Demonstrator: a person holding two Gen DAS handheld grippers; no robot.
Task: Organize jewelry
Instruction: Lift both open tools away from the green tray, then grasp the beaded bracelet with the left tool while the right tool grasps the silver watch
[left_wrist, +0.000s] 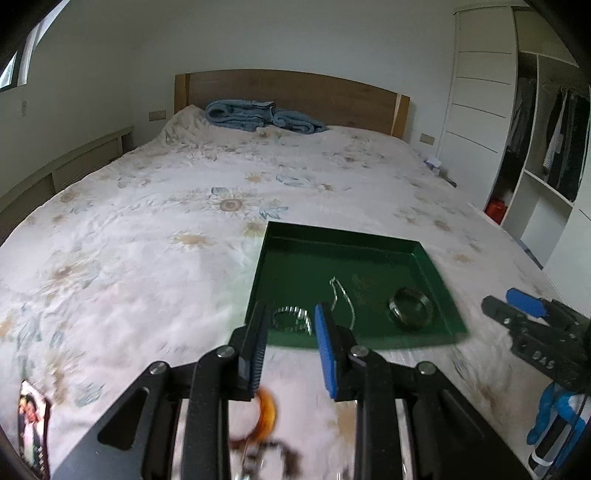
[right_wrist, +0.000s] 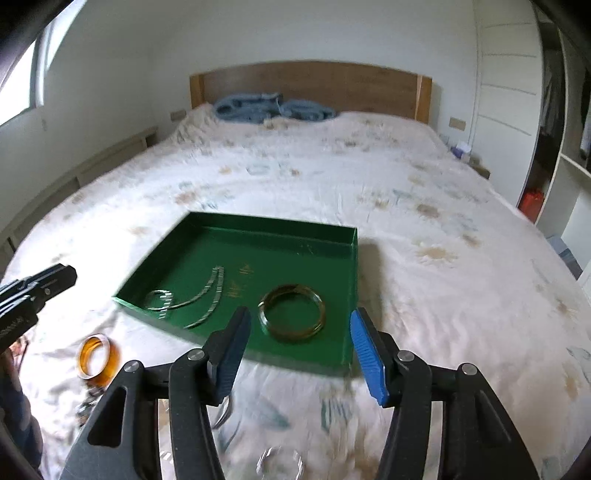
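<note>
Nearest, the left tool (left_wrist: 291, 343) and the right tool (right_wrist: 299, 343) both stand with their blue-padded jaws apart and nothing between them, held above the floral-print bed (left_wrist: 147, 229). Just below the left tool, loose on the bedding, lies a translucent amber bangle (right_wrist: 96, 357), with a blurred dark tangle of beads or chain beside it (left_wrist: 266, 452) that I cannot make out; a small clear ring-like piece (right_wrist: 279, 461) lies near the right tool. Beyond sits the shallow square green tray (right_wrist: 352, 258), holding three pieces: a small silver link bracelet (right_wrist: 159, 298), a thin silver chain necklace (right_wrist: 210, 295), and a dark olive-green glass bangle (right_wrist: 291, 313). By my judgement the sorting is midway, between placements; the next move calls for lowering one open tool over the amber bangle's rim, closing on it, and carrying it into a bare part of the tray. Farthest off, a folded blue blanket (left_wrist: 258, 116) rests against the wooden headboard (left_wrist: 295, 94).
</note>
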